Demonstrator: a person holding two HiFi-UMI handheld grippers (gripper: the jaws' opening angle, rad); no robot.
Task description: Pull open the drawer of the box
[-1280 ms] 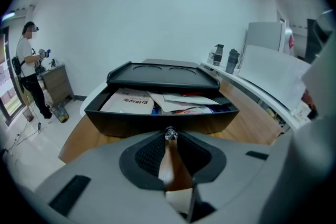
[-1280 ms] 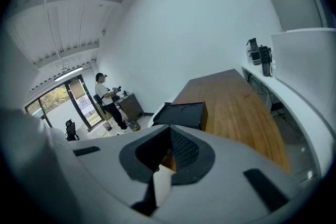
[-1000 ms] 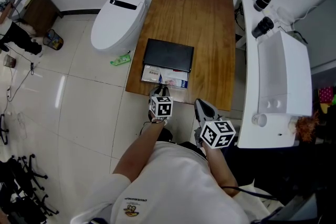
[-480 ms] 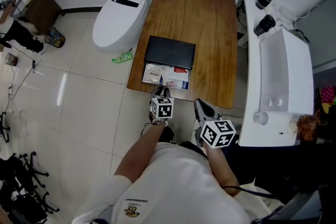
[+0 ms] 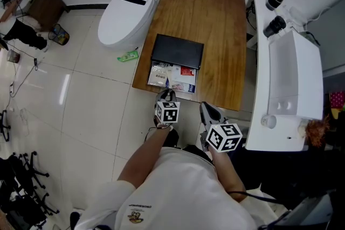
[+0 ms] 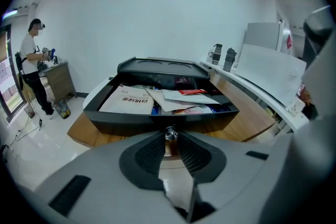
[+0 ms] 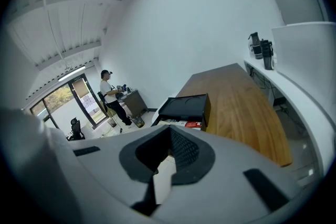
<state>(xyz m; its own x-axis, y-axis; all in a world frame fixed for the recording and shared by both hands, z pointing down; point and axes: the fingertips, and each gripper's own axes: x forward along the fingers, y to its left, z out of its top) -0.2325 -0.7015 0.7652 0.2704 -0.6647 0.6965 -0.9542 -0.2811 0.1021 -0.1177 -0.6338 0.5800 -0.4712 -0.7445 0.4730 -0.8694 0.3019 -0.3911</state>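
A black box (image 5: 177,51) lies on the wooden table (image 5: 215,19) near its front left corner. Its drawer (image 5: 173,77) stands pulled out toward me, full of papers and booklets. My left gripper (image 5: 168,96) is at the drawer's front, shut on the small metal knob (image 6: 169,135) below the dark drawer front (image 6: 157,115). The box's lid (image 6: 163,66) shows behind the papers. My right gripper (image 5: 207,109) hangs off the table's front edge to the right of the drawer, its jaws together with nothing between them. From the right gripper view the box (image 7: 186,104) lies ahead on the left.
A white rounded appliance (image 5: 125,13) stands on the floor left of the table. A long white counter (image 5: 291,62) with two dark bottles (image 5: 276,11) runs along the right. A person (image 6: 32,68) stands at a small cabinet far back left.
The drawer has slid a little further out of the box, with my left gripper staying on its knob. The right gripper has hardly moved.
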